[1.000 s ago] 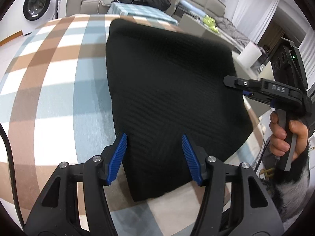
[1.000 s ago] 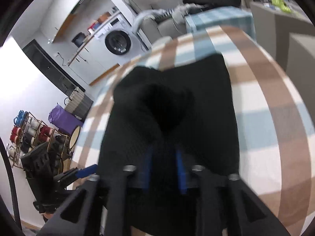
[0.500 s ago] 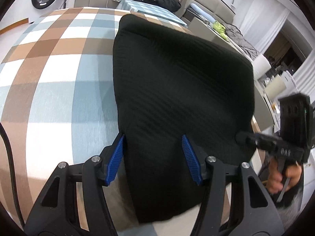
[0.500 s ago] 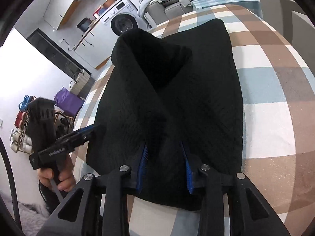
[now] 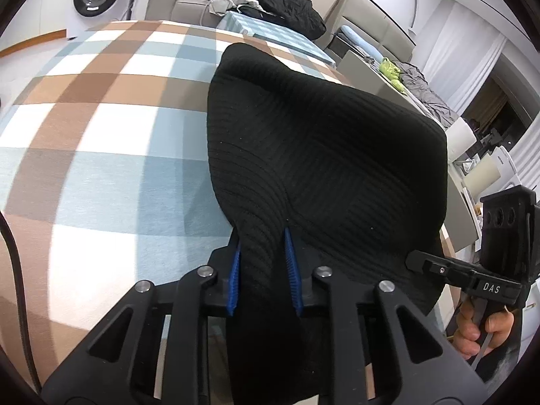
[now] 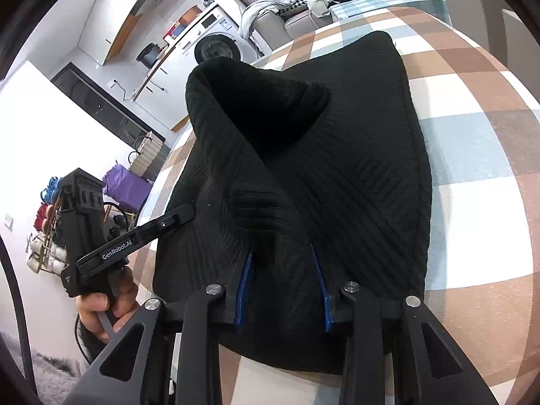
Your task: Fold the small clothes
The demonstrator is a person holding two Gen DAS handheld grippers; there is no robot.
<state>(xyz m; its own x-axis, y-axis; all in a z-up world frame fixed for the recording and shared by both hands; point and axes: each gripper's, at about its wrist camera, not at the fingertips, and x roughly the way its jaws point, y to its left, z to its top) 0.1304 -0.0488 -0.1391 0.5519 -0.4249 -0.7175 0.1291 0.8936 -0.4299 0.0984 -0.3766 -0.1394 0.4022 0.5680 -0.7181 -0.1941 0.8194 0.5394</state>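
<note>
- The black knit garment (image 5: 324, 155) lies on the checked surface (image 5: 101, 128), filling the middle of both wrist views, its near edge toward 6 o'clock.
- The left hand-held gripper (image 5: 261, 270) is clamped on the near hem: the blue pads (image 5: 236, 270) stand close together with a pinched ridge of cloth between them, and creases fan out toward 12 o'clock.
- The right hand-held gripper (image 6: 281, 287) also has cloth between its pads (image 6: 244, 280); they stand wider apart, with a thicker bunch of knit between them, and it looks gripped rather than merely straddled.
- In the right view the left-side edge of the garment (image 6: 256, 108) is raised and curled over toward 11 o'clock, so that part is already off the surface.
- Both grips sit on the same near edge, probably so the hem can be carried as one straight line toward 12 o'clock and laid over the far half.
- Holding two points keeps the fold edge taut; a single grip would likely let the soft knit sag and crease unevenly.
- The fold seems only begun: most of the cloth is flat.
</note>
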